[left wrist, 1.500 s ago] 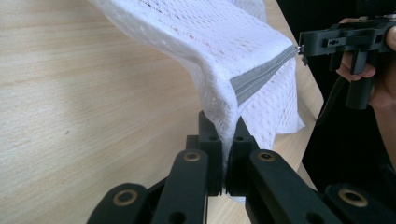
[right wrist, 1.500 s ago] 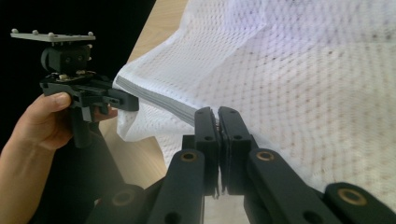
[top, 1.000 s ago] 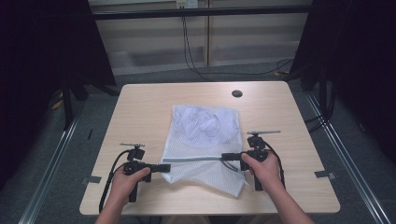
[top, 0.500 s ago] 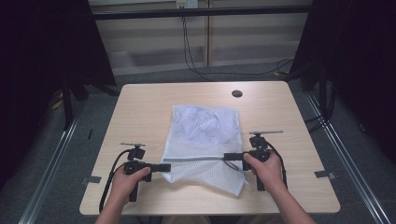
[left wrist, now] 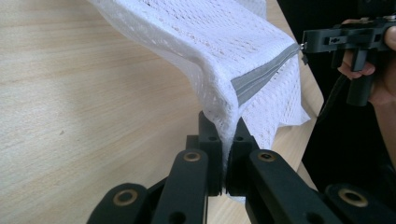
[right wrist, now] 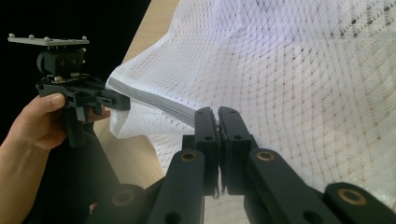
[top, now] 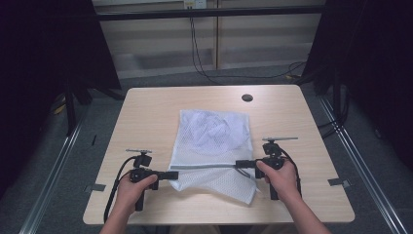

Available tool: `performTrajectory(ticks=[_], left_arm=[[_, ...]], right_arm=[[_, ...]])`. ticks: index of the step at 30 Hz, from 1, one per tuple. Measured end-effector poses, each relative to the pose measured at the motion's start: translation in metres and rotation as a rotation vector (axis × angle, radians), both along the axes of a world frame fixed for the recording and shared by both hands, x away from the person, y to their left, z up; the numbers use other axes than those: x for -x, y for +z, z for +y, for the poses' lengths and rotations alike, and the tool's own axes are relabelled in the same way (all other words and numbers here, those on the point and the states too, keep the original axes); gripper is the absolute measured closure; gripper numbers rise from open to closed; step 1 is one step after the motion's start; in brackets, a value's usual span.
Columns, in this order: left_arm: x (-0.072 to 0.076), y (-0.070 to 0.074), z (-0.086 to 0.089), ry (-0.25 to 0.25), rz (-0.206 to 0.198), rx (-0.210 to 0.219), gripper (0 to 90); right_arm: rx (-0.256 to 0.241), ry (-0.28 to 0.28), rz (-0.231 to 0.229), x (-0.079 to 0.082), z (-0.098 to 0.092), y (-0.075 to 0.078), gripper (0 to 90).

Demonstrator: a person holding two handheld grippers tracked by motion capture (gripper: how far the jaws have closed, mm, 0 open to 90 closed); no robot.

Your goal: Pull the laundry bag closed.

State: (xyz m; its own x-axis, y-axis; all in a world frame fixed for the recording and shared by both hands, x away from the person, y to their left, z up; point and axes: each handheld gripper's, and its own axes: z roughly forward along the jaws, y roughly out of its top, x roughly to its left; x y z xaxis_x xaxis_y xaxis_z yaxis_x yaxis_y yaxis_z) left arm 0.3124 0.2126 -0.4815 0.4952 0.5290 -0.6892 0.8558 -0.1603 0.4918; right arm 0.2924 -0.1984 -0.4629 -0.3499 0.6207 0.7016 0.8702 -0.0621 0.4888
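A white mesh bag lies on the middle of the surface, its far part flat toward the far edge and its near part lifted off the wood. Along the raised near fold runs a grey zipper band, stretched straight between the two grippers, parallel to the near edge.

The left gripper sits toward the near left corner, pointing right, its jaws clenched on the mesh at the left end of the zipper band; in the left gripper view the cloth is pinched between the two black jaws and drapes upward from them. The left hand grips the handle from below, forearm coming in from the near edge.

The right gripper points left from the near right part of the surface, its jaws pressed together at the right end of the zipper band, holding the bag there. The right hand wraps the handle, forearm angled in from the near edge.

A dark round hole sits in the surface near the far edge, well apart from the bag.
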Motion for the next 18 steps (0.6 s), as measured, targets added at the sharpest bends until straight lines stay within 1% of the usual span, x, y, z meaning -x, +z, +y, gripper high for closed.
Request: performTrajectory(ticks=[2, 3, 5, 7, 8, 9, 10, 18], left_arm=[[0.000, 0.000, 0.000, -0.001, 0.005, 0.005, 88.3], [0.000, 0.000, 0.000, -0.002, -0.001, 0.000, 88.3], [0.000, 0.000, 0.000, -0.001, 0.002, 0.002, 88.3], [0.001, 0.000, -0.001, 0.008, 0.012, 0.011, 88.3], [0.000, 0.000, 0.001, 0.003, -0.003, 0.005, 88.3], [-0.001, 0.000, 0.002, 0.000, -0.004, 0.003, 88.3], [0.000, 0.000, 0.002, 0.001, 0.000, 0.006, 88.2], [0.000, 0.000, 0.001, 0.001, -0.003, 0.009, 88.3]], right_arm=[[0.000, -0.001, 0.001, 0.000, -0.001, -0.001, 87.7], [0.000, -0.003, 0.001, 0.000, -0.001, -0.001, 87.7], [0.001, -0.001, -0.001, 0.001, -0.001, -0.001, 87.7], [0.007, -0.004, -0.001, 0.001, -0.003, 0.000, 87.7], [0.005, -0.005, -0.001, 0.001, -0.004, -0.001, 87.7], [0.013, -0.010, 0.001, 0.002, -0.005, -0.001, 87.7], [0.012, -0.016, 0.002, 0.002, -0.007, -0.001, 87.7], [0.010, -0.038, -0.001, 0.004, -0.020, -0.002, 87.7]])
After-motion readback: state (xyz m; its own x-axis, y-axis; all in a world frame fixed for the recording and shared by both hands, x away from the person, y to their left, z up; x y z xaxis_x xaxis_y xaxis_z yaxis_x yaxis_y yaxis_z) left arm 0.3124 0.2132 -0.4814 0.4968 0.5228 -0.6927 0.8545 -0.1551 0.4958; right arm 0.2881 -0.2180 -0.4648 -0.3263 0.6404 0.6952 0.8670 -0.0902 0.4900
